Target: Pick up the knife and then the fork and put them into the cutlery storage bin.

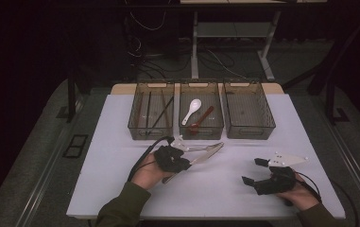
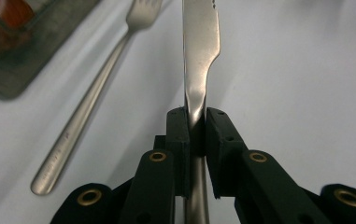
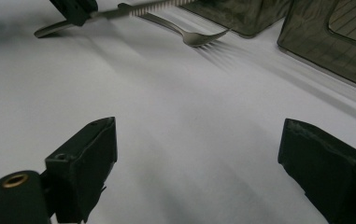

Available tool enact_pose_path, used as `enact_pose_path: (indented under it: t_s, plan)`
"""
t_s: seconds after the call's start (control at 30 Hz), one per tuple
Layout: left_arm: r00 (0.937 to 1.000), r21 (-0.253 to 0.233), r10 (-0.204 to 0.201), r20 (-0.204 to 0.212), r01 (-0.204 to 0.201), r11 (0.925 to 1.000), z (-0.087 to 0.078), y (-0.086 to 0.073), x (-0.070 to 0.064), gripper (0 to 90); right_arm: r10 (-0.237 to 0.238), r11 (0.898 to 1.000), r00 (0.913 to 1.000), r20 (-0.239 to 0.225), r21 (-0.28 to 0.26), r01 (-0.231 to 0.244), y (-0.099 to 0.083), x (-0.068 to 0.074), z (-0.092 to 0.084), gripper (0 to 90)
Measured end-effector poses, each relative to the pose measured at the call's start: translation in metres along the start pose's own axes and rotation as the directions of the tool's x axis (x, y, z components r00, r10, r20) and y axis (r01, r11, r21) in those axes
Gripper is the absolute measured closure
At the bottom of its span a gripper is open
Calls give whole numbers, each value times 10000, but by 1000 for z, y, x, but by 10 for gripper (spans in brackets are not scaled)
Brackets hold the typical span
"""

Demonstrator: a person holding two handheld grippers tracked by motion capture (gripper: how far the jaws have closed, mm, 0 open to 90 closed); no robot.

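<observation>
sleeves: olive green, on both forearms
left gripper (image 1: 194, 153): black body, black cable looping off it
right gripper (image 1: 255, 171): black, grey three-cornered plate on top
jaws: matte black blocks, brass-ringed screw holes behind

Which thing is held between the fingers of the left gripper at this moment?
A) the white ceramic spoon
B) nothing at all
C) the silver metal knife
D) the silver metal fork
C: in the left gripper view the left gripper has its black fingers pressed on the handle of the silver metal knife, while the silver metal fork lies on the white table.
</observation>
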State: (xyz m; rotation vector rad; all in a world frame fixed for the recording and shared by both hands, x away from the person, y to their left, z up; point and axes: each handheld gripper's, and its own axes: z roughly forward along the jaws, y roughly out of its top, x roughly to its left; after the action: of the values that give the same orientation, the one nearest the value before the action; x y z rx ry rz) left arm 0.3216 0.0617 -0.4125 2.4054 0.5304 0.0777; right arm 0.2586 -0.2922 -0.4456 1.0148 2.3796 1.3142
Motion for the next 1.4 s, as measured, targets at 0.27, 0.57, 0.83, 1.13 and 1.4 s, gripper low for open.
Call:
enact_pose_path:
  t_s: [0.27,0.57,0.83,1.13,1.4]
  plan:
    - [9996,-1512,-220,202,248,9882,-22,8,1,790,79,10000,9999,-77,-57,-80,2,1,1,116]
    - [9980,-2438,-633,-10,612,9679,-24,11,1,791,549,9977,9969,-562,-360,-570,24,6,6,138]
    - [9948,-2977,-918,-448,744,9517,-16,19,-6,791,1060,9899,9850,-1364,-791,-1174,54,8,10,165]
    - [9931,-3314,-900,-747,604,9416,-3,28,-15,791,1144,9761,9735,-1979,-1596,-1472,96,7,28,332]
    - [9896,-3605,-990,-1047,550,9311,-1,29,-18,791,1192,9761,9623,-2444,-1486,-1586,111,10,49,463]
